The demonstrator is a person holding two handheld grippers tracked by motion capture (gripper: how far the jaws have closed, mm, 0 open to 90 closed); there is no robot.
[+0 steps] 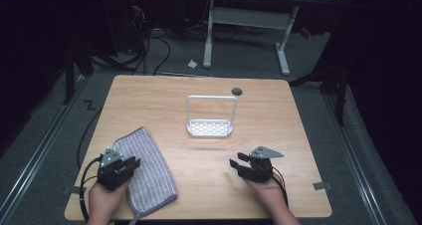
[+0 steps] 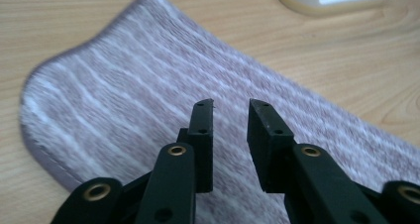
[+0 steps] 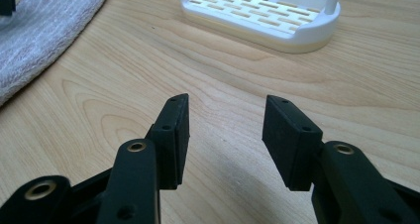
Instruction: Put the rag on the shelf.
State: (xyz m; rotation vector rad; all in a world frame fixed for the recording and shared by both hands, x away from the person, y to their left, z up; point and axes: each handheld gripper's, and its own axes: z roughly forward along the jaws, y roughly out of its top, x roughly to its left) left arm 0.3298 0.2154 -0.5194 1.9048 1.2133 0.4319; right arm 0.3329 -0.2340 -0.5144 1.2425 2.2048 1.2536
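A purple-and-white striped cloth [image 1: 147, 172] lies flat at the table's front left, and it spreads under the jaws in the left gripper view [image 2: 148, 85]. My left gripper [image 1: 133, 163] hovers over its left part, jaws a little apart with nothing between them [image 2: 230, 107]. A white rack with a slotted base and a tall loop handle [image 1: 210, 128] stands mid-table. My right gripper [image 1: 235, 164] sits over bare wood at the front right, open and empty [image 3: 225, 102], pointing toward the rack [image 3: 262, 13] and the cloth's edge [image 3: 44, 26].
The wooden table [image 1: 278, 120] has a dark round grommet hole [image 1: 237, 91] near its far edge. Beyond it stand a white desk frame [image 1: 249, 21] and cables on the grey floor. Bare wood lies between the cloth and the right gripper.
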